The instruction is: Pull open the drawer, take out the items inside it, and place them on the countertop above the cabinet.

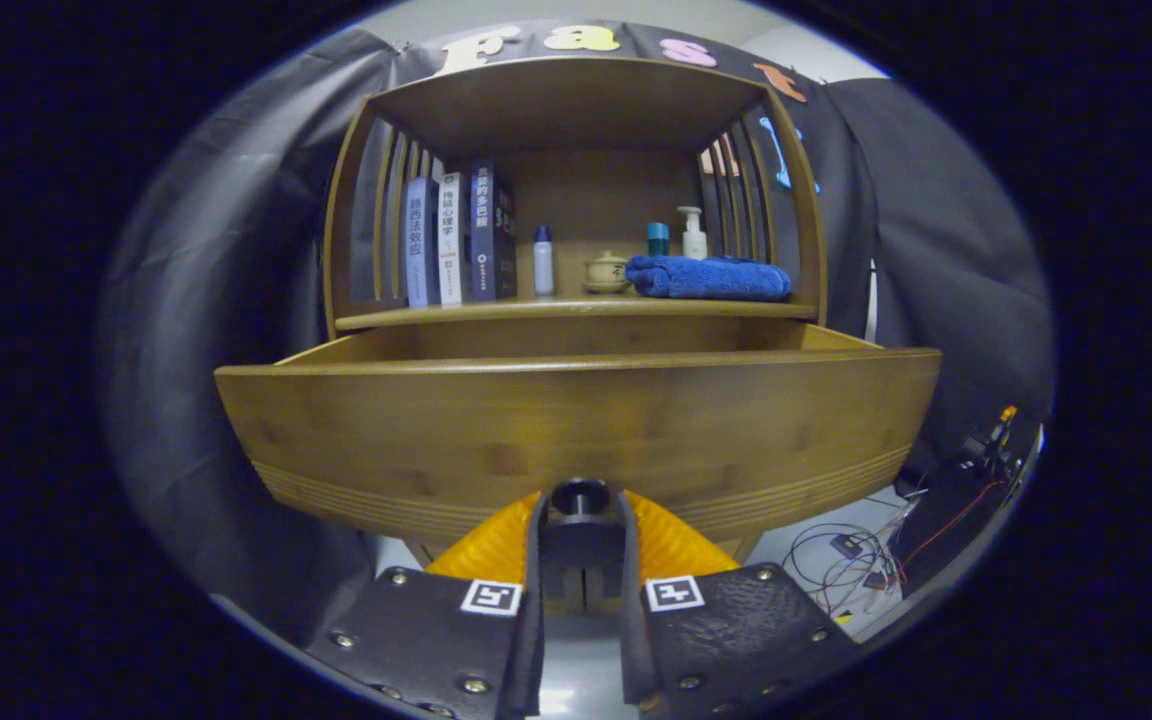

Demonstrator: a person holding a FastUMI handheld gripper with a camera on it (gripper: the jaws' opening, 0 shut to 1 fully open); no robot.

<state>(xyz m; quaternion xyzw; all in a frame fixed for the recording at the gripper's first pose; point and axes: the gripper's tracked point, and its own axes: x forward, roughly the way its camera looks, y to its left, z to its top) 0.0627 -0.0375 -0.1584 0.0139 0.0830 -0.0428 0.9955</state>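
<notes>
Drawer (576, 420) stands pulled out below the countertop (576, 311), its inside hidden behind its tall front. The gripper (581, 520) grasps the dark knob (580, 497), one finger on each side. Books (458, 240), bottles and a blue towel (708, 277) sit above.

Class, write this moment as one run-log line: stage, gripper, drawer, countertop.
stage: pulling drawer | gripper: shut on knob | drawer: partly open, contents hidden | countertop: books, bottles, towel

Dark cloth (226, 300) drapes the booth behind a slatted wooden shelf unit (576, 100). Loose cables (851, 560) lie on the pale floor (836, 530).
</notes>
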